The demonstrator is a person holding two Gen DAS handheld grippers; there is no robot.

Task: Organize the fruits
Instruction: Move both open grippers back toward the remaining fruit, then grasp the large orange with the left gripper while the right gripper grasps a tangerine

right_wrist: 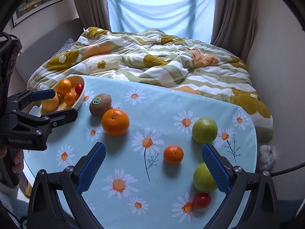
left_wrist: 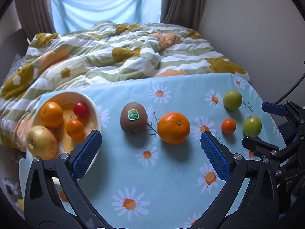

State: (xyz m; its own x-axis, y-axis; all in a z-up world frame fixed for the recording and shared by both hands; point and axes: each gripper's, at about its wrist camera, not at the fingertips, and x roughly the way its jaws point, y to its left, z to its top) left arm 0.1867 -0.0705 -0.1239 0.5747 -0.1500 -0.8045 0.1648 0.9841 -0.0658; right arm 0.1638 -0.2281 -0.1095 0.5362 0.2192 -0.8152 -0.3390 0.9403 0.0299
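Observation:
A white bowl (left_wrist: 96, 112) at the table's left holds an orange (left_wrist: 51, 114), a small mandarin (left_wrist: 75, 128), a red tomato (left_wrist: 81, 109) and a yellow apple (left_wrist: 42, 142). On the daisy cloth lie a kiwi (left_wrist: 133, 118), a big orange (left_wrist: 173, 127), a small mandarin (left_wrist: 228, 126) and two green apples (left_wrist: 232, 99) (left_wrist: 252, 126). A red tomato (right_wrist: 201, 200) lies near the front edge. My left gripper (left_wrist: 150, 139) is open and empty, just before the kiwi and orange. My right gripper (right_wrist: 153, 152) is open and empty, over the small mandarin (right_wrist: 173, 154); its right finger covers part of the near green apple (right_wrist: 203, 177).
The table (right_wrist: 242, 143) stands against a bed with a striped floral quilt (right_wrist: 152, 61). A wall runs along the right. A crumpled white bag (right_wrist: 266, 154) lies on the floor past the table's right edge. Curtains and a window are behind the bed.

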